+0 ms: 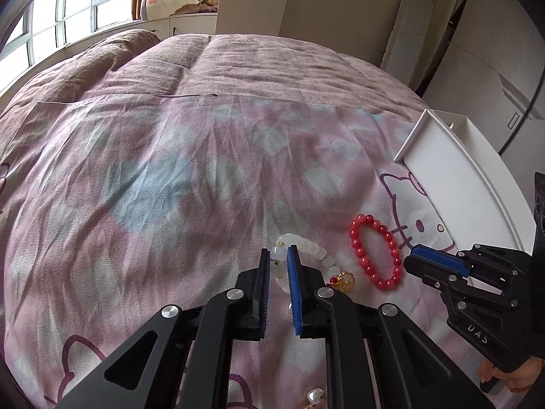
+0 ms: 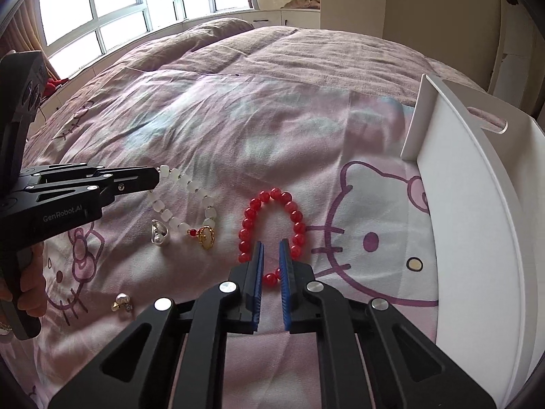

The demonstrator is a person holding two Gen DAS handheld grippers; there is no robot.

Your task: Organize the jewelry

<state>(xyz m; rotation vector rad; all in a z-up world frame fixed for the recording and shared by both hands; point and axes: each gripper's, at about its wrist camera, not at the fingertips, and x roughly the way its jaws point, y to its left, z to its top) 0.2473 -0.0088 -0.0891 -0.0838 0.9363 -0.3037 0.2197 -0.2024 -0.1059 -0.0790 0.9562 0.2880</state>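
Observation:
A white bead bracelet (image 1: 315,250) with a gold charm (image 1: 344,281) lies on the pink bedspread. My left gripper (image 1: 279,255) has its jaws narrowly apart around one white bead; it shows at the left of the right wrist view (image 2: 155,179), at the white bracelet (image 2: 184,197). A red bead bracelet (image 2: 272,228) lies to the right, also in the left wrist view (image 1: 374,250). My right gripper (image 2: 271,248) hovers over its near side, jaws narrowly open and empty; it also shows in the left wrist view (image 1: 414,254).
A white tray (image 2: 477,221) stands on the bed at the right, also in the left wrist view (image 1: 453,177). A silver heart pendant (image 2: 159,233) and a pearl earring (image 2: 122,301) lie near the white bracelet. A pearl heart (image 1: 315,396) lies under my left gripper.

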